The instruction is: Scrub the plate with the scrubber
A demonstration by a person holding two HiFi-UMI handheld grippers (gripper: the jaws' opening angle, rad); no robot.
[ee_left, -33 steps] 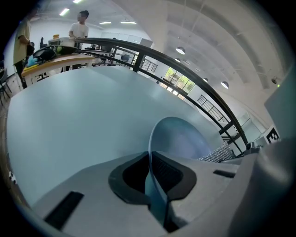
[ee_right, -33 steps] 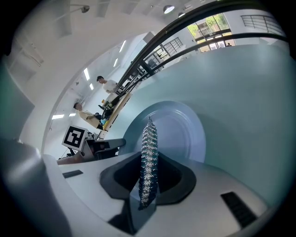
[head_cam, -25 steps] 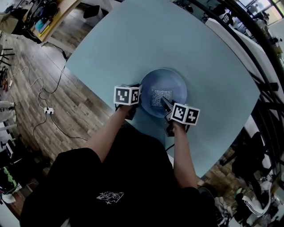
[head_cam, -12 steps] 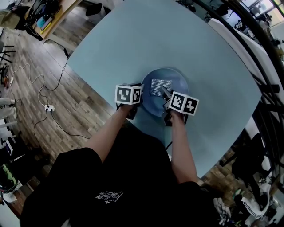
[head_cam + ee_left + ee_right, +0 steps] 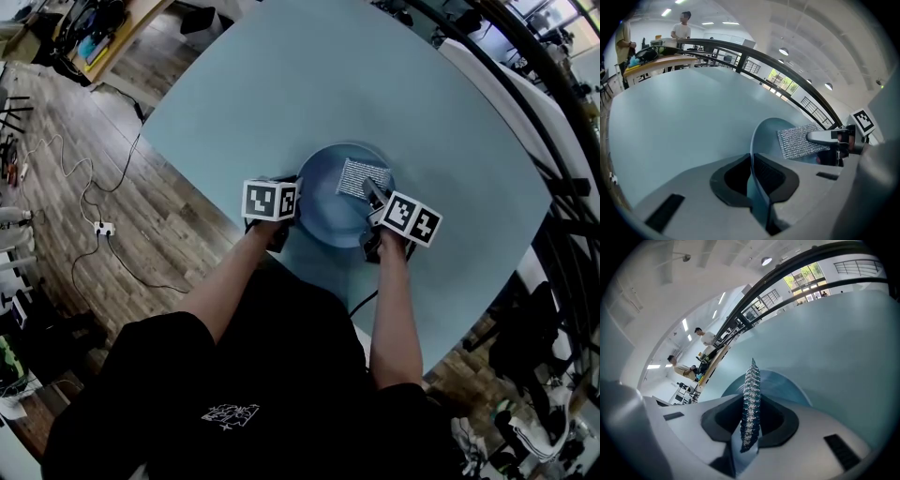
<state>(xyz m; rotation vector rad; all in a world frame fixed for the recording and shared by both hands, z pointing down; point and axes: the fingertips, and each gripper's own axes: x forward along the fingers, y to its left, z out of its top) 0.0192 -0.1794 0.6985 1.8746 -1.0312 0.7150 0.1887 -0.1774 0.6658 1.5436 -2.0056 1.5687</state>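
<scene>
A blue plate (image 5: 328,211) lies on the pale blue table in the head view. My left gripper (image 5: 293,202) is shut on the plate's left rim; in the left gripper view that rim (image 5: 753,154) runs edge-on between the jaws. My right gripper (image 5: 372,195) is shut on a silver mesh scrubber (image 5: 361,177) that lies over the plate's far right part. The right gripper view shows the scrubber (image 5: 750,404) edge-on between the jaws, with the plate (image 5: 783,385) beyond. From the left gripper view the scrubber (image 5: 799,140) rests flat against the plate's inside.
The round table (image 5: 281,94) spreads wide behind the plate. Wooden floor with cables (image 5: 103,230) lies to the left. A dark railing (image 5: 553,112) curves past the table's right side. Two people (image 5: 705,338) stand at a far desk.
My right gripper has slid the scrubber from the plate's middle toward its far right rim. The left gripper and the plate stayed put.
</scene>
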